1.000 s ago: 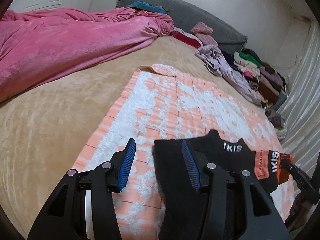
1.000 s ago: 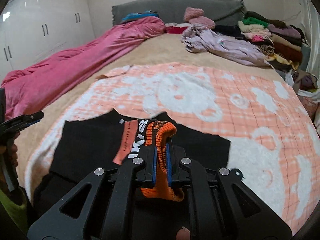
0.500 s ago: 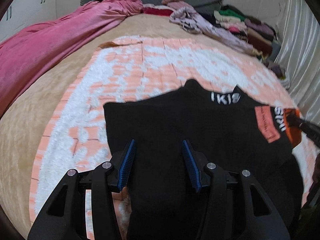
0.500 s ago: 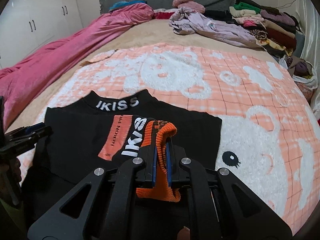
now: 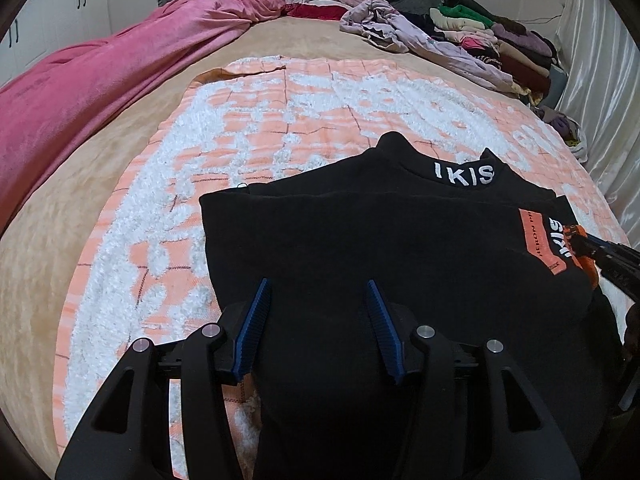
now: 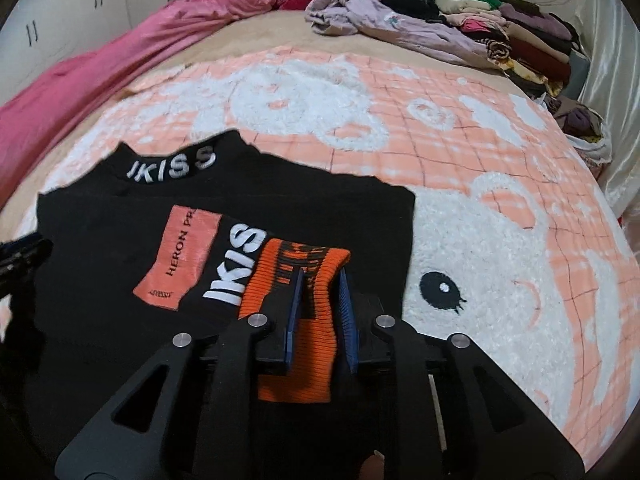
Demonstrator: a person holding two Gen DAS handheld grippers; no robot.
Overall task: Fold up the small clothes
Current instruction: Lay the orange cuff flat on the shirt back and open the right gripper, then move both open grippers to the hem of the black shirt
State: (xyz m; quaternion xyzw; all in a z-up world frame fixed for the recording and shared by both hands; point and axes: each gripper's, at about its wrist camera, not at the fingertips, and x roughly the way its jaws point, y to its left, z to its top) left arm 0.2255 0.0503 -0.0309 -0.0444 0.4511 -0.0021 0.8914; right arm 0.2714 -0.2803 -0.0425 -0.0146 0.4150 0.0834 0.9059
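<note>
"IKISS" is read on the collar and "HERON PR" on the orange patch of one black top (image 6: 120, 248), spread on the peach bear blanket (image 6: 500, 184). Its orange cuff (image 6: 300, 280) is pinched by the right gripper (image 6: 320, 292); the left gripper (image 5: 316, 312) is held spread over the black cloth.

Right tool (image 6: 319, 304) low in the middle of the frame, blue pads pinched on an orange and black ribbed cuff (image 6: 298, 280). Cuff lying on a black top (image 6: 100, 320), spread flat at lower left on a fluffy peach and white bear blanket (image 6: 500, 248). White letters "IKISS" on the collar, an orange patch (image 6: 180, 256) left of the cuff. Left tool (image 6: 20, 256) peeking in at the left edge. Pink blanket (image 6: 120, 60) at upper left. Pile of clothes (image 6: 500, 28) at upper right.
</note>
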